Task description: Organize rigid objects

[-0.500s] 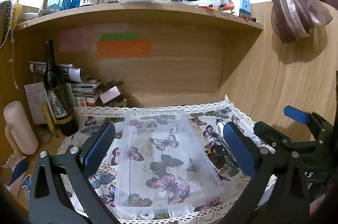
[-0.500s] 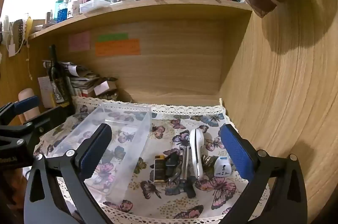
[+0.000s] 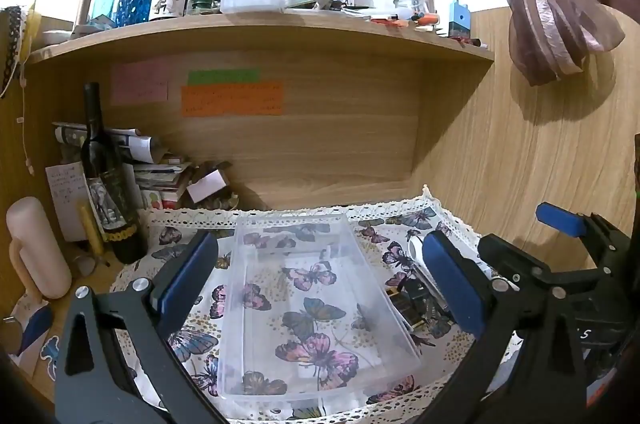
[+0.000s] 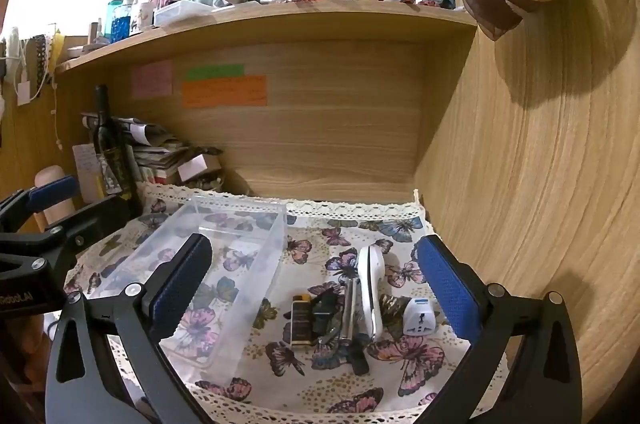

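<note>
An empty clear plastic bin (image 3: 316,296) (image 4: 208,264) lies on a butterfly-print cloth (image 4: 352,384). To its right sits a cluster of small items: a white oblong device (image 4: 370,288), a white travel adapter (image 4: 418,316), a black-and-gold lighter (image 4: 301,320), a small black piece (image 4: 324,308) and a metal tool (image 4: 347,312). My left gripper (image 3: 320,284) hovers open in front of the bin, nothing between its blue pads. My right gripper (image 4: 316,280) hovers open in front of the cluster, also holding nothing. The right gripper's frame (image 3: 560,264) shows at the right in the left wrist view.
A wooden back wall and side panel (image 4: 540,203) enclose the desk. A dark wine bottle (image 3: 108,191), stacked papers (image 3: 160,171) and a pale pink cylinder (image 3: 36,248) crowd the left. A cluttered shelf (image 3: 260,27) runs overhead. A tied curtain (image 3: 560,35) hangs at upper right.
</note>
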Tool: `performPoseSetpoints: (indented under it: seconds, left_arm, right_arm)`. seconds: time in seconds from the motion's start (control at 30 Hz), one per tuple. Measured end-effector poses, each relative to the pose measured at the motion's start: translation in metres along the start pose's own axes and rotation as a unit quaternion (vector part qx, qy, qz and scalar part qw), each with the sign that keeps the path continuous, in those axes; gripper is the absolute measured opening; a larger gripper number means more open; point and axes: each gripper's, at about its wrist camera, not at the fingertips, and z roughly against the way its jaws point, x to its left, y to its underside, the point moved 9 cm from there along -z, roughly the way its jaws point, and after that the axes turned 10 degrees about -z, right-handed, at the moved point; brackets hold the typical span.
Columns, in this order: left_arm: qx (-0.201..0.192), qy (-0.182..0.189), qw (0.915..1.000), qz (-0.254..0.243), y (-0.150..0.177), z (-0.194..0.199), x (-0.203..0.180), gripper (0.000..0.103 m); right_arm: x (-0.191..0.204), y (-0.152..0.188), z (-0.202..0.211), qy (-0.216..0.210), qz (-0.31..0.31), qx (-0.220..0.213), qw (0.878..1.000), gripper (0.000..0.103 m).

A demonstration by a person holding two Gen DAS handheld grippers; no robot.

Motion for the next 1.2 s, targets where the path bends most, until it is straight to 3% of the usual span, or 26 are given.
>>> performPoseSetpoints:
  seconds: [1.2]
  left_arm:
    - [-0.012, 0.004, 0.9999, -0.005, -0.0017, 0.0065, -0.0041, 0.103]
  right_arm:
    - [0.0014, -0.0023, 0.0029, 0.007, 0.002, -0.007, 1.000, 0.103]
